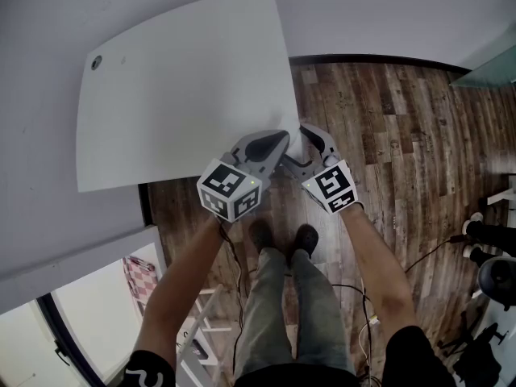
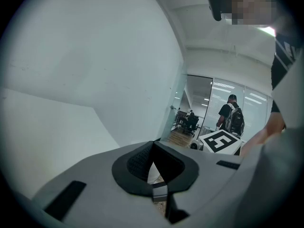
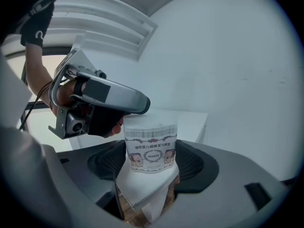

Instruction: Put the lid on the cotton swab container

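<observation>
In the right gripper view the cotton swab container [image 3: 151,148], a clear tub with a printed label, stands on the corner of the white table [image 3: 192,120]. My right gripper [image 3: 151,161] is shut on it, one pad against each side. A clear lid band shows at its top. My left gripper [image 3: 141,104] is shut, its tip over the top's left rear edge. In the left gripper view the left gripper [image 2: 153,169] has nothing visible between its jaws. In the head view the left gripper [image 1: 278,142] and right gripper [image 1: 304,147] meet at the table corner and hide the container.
The white table [image 1: 177,87] spreads up and left from the grippers. Wood floor [image 1: 403,135] lies to the right, with cables and the person's legs and shoes below. A person with a backpack [image 2: 231,118] stands behind glass far off.
</observation>
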### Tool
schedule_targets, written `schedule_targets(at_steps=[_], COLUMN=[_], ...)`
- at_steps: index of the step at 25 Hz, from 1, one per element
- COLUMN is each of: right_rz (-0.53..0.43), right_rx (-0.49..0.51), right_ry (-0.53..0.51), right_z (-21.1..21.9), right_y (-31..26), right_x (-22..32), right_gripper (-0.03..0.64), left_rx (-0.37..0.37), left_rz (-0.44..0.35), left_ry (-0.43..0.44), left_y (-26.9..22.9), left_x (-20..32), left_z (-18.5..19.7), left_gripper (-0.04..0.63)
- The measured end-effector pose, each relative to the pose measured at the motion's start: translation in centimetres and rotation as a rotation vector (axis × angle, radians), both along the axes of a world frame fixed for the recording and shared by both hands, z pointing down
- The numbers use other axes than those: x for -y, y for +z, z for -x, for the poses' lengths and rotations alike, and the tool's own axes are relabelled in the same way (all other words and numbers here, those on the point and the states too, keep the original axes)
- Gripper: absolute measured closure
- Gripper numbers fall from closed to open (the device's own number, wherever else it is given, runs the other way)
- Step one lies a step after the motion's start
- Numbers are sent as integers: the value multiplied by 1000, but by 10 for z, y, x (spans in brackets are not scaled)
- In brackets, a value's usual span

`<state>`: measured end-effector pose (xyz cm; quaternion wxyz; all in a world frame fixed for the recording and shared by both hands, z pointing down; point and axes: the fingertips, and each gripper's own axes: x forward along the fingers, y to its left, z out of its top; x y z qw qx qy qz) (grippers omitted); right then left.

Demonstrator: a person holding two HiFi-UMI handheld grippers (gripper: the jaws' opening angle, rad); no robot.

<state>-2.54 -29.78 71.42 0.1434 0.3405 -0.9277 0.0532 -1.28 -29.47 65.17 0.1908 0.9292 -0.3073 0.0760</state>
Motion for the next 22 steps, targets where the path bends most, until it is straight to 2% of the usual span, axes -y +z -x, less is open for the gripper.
schedule_targets(at_steps=[13,19,22], right_rz=[-11,15,29], right_rx=[-9,-7,-10], right_ry=[-2,-7,-2], right_z=[1,0,-7], right_y=[2,5,4], right_x=[1,-1,-2], right_gripper=[278,278,278], left_rx=[81,32,24], left_rz=[-77,-74,-73], left_ry=[-15,-2,-40], left_y=[1,1,-2], left_x=[-1,-2,5], left_z=[-4,-2,7], left_gripper=[571,571,571])
